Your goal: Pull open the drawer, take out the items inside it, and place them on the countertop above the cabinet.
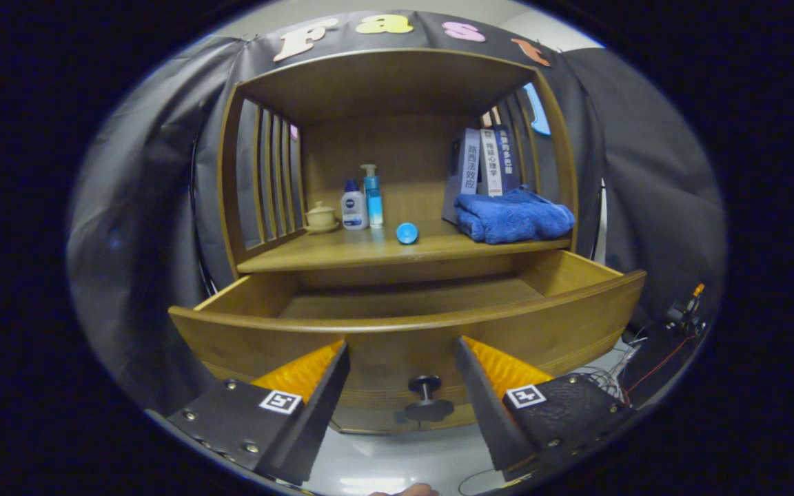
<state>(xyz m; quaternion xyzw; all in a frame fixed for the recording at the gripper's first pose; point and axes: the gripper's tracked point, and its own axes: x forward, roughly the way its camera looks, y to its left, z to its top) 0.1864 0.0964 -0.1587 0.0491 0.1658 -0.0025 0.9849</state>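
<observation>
Drawer [397,331] pulled open, long axis crosswise, knob [426,398] between wide-spread tool [402,351] fingers

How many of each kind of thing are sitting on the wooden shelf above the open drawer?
Bottles: 2, white bottle, blue pump bottle
Lidded cups: 1, cup
Small blue round things: 1, blue cap-like thing
Towels: 1, blue towel
Books: 3, books
Total: 8
</observation>
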